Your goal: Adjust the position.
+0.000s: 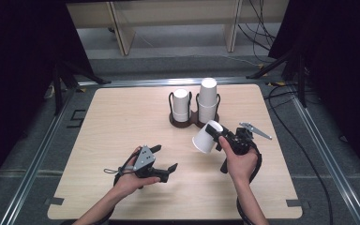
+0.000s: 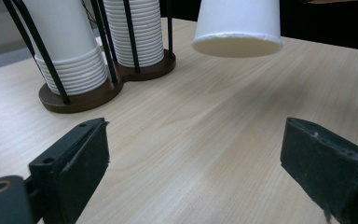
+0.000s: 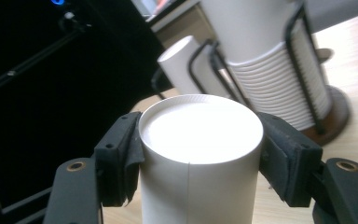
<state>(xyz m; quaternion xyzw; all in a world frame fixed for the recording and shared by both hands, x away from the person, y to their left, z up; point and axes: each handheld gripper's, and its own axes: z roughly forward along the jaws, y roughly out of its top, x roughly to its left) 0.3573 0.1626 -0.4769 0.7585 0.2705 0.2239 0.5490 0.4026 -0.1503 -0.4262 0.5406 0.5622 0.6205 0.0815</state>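
Pale wooden desk [image 1: 122, 122], with a cup rack [image 1: 193, 119] of two stacks at upper centre; just below it the right tool [image 1: 222, 136] clamps one paper cup [image 1: 206, 137] lifted clear, while the left tool [image 1: 161, 161] gapes empty lower left, so placing remains

One camera looks down from above the table [image 1: 122, 112]; two ride the tongs, all sharing the cup rack [image 1: 187, 123].
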